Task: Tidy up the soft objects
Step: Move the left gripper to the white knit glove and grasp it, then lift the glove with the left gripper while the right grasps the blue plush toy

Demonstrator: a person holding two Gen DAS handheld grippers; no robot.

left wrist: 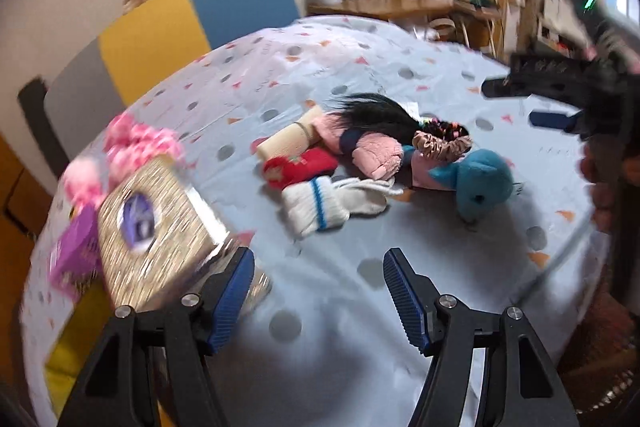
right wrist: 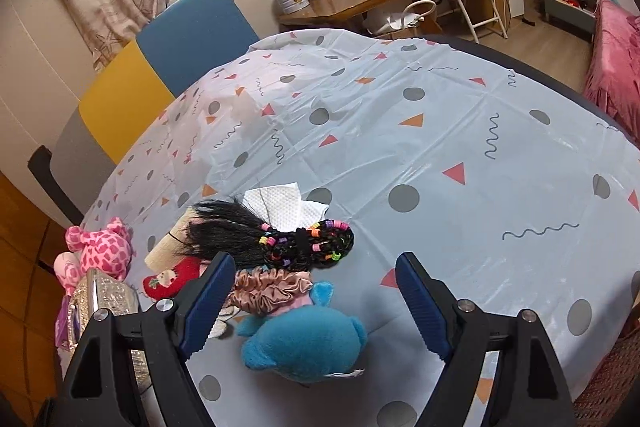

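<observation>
1. Locate the pile. The soft objects lie bunched together on the surface [right wrist: 460, 131] towards its left edge: a blue plush toy [right wrist: 304, 343], a pink satin scrunchie [right wrist: 272, 287], a black hairpiece with coloured beads [right wrist: 280, 235], a white sock with a blue stripe [left wrist: 324, 203], a red sock [left wrist: 300, 167] and a pink padded item [left wrist: 376, 155].

2. Check the right hand-held gripper [right wrist: 316, 303]. Its jaws stand spread wide with nothing pinched. The blue plush toy lies directly ahead of it, partly in the gap between the fingers and nearer its left finger; no pad touches it.

3. Check the left hand-held gripper [left wrist: 320, 299]. Its jaws are also apart and empty (bare cloth shows between them). The pile lies ahead and up-frame, well clear of the fingertips; a glittery box [left wrist: 160, 235] sits just beside its left finger.

4. Judge reach. The right hand is the nearer one to the plush toy.

5. Note the axis. The toy's long axis runs roughly across the right jaw gap, so a straight descent should straddle the body; shift slightly left first to centre it.
</observation>
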